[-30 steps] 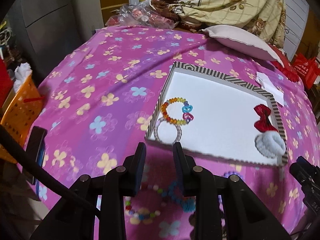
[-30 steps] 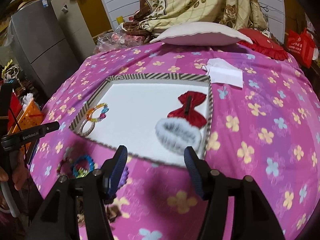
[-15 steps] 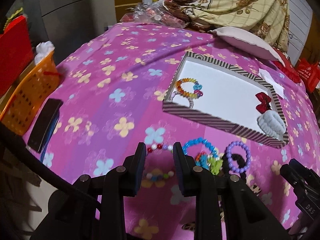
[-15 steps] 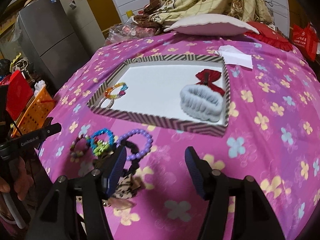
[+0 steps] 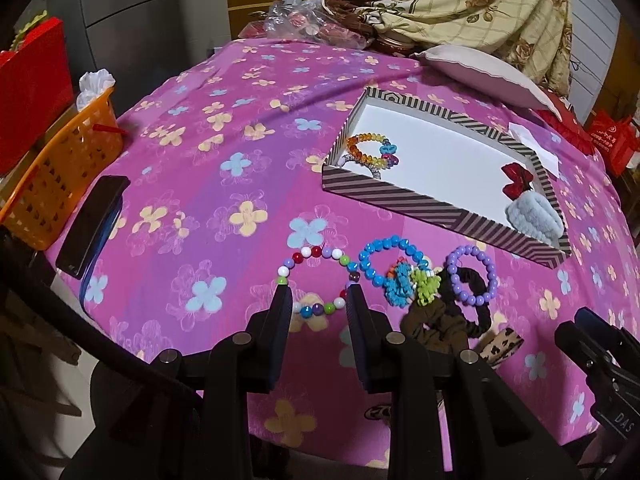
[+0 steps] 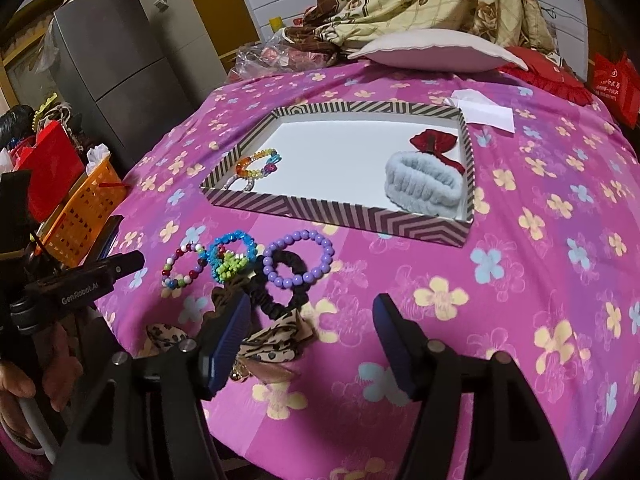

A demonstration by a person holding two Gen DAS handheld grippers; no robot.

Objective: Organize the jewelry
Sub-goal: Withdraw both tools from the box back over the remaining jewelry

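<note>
Left gripper (image 5: pixel 318 294) sits low over the multicolour bead bracelet (image 5: pixel 316 282), jaws parted w/ nothing between them but air and beads on the cloth: the two tips straddle the near half of the ring, not pinching it. Right gripper (image 6: pixel 310 312) hangs wide open over the near edge of the pink flowered cloth (image 6: pixel 520 280), gripping nothing; its left finger overlaps the leopard-print scrunchie (image 6: pixel 276 340) in view (touching or not, can't tell).

Count outside the box, on the cloth: 3 bead bracelets in a row, i.e. multicolour one, blue bracelet (image 5: pixel 390 258), purple bracelet (image 5: pixel 472 274). Blue one has a green-and-blue charm cluster (image 5: pixel 412 284) on it. Purple one lies on top of a black scrunchie (image 6: pixel 280 292). Brown scrunchie (image 5: pixel 436 322) just beside that. So 3 scrunchies total, all bunched close at the near edge.

Striped box (image 6: pixel 340 210) sits further back, mid-cloth, well apart from the loose pile. Inside: 4 items. Left end has 2 bracelets overlapping, an orange-yellow bracelet (image 6: pixel 256 164) over a clear bead bracelet (image 5: pixel 360 164). Right end has 1 grey fluffy headband (image 6: pixel 424 182) touching 1 red bow (image 6: pixel 434 142).

Off to the side: 1 orange basket (image 5: pixel 60 172), 1 dark phone (image 5: pixel 92 224) at the cloth's left edge, 1 white pillow (image 6: pixel 436 48) behind the box.
</note>
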